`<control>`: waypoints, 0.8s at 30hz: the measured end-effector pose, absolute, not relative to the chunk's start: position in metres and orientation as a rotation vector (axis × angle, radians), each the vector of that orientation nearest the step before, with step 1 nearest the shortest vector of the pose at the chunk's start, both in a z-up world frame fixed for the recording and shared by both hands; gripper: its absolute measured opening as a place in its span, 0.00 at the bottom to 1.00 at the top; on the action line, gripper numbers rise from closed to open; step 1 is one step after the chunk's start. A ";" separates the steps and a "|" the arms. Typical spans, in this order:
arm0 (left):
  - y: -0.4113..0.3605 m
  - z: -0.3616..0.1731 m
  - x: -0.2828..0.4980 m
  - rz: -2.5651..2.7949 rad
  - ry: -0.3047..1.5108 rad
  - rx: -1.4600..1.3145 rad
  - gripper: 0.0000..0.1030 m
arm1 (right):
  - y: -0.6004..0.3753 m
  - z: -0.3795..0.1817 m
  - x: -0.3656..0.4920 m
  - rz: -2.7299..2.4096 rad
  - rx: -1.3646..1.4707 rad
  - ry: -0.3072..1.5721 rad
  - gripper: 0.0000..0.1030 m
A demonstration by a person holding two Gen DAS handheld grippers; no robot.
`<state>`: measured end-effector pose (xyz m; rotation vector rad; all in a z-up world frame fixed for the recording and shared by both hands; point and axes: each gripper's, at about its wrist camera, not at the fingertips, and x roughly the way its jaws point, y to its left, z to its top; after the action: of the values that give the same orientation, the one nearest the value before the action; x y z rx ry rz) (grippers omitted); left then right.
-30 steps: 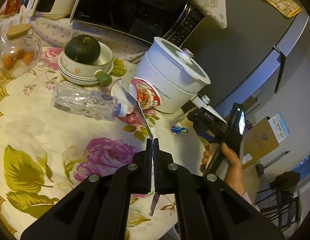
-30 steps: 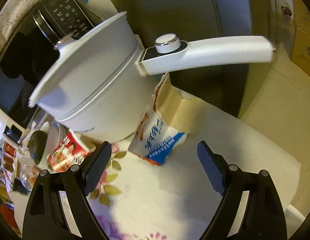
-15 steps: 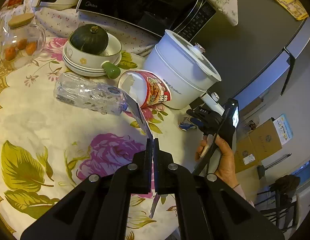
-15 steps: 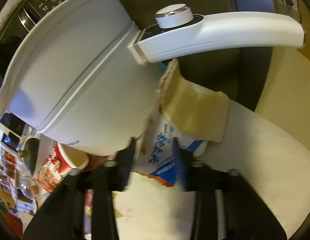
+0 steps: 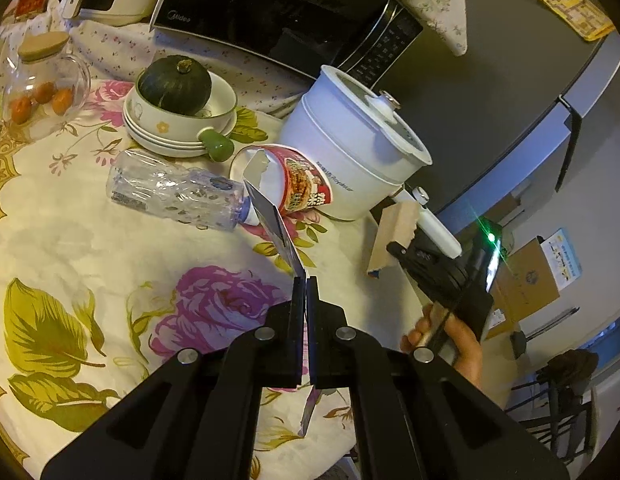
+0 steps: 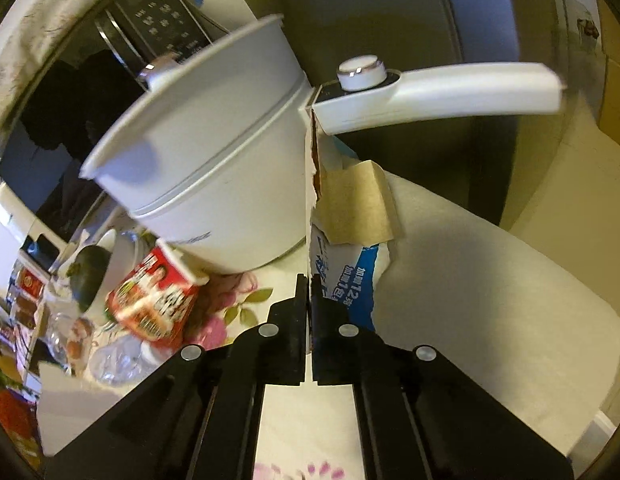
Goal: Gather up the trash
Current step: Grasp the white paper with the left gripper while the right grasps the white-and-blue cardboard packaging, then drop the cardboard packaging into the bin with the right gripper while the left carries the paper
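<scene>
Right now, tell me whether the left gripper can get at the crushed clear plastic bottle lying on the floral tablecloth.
Probably not yet: the left gripper is shut on a flat card scrap. The bottle lies uncovered ahead of it.

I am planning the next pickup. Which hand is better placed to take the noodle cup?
Neither is free: the left gripper pinches a flat scrap, the right a torn carton. The cup lies nearer the left.

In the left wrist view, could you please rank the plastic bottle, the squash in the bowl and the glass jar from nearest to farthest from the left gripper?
From the left gripper:
1. Plastic bottle, lying just ahead, to the left.
2. Squash, in the bowl behind the bottle.
3. Glass jar, far left.
</scene>
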<state>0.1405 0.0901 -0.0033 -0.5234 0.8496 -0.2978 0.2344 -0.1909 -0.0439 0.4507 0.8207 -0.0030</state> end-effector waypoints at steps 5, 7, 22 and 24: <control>0.086 0.004 0.132 -0.322 0.836 -0.527 0.01 | -0.194 -0.030 0.194 0.011 0.404 0.804 0.00; 0.083 0.006 0.128 -0.335 0.831 -0.526 0.01 | -0.192 -0.021 0.177 0.018 0.386 0.801 0.00; 0.039 0.015 0.096 -0.465 0.842 -0.473 0.01 | -0.224 -0.005 0.040 -0.033 0.303 0.846 0.01; 0.031 0.016 0.091 -0.482 0.842 -0.457 0.01 | -0.231 -0.009 0.023 -0.047 0.301 0.862 0.01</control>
<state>0.0909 0.0312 0.0159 -0.4567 0.8416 -0.4824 0.0229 -0.2310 -0.0088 0.3007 0.8619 -0.0467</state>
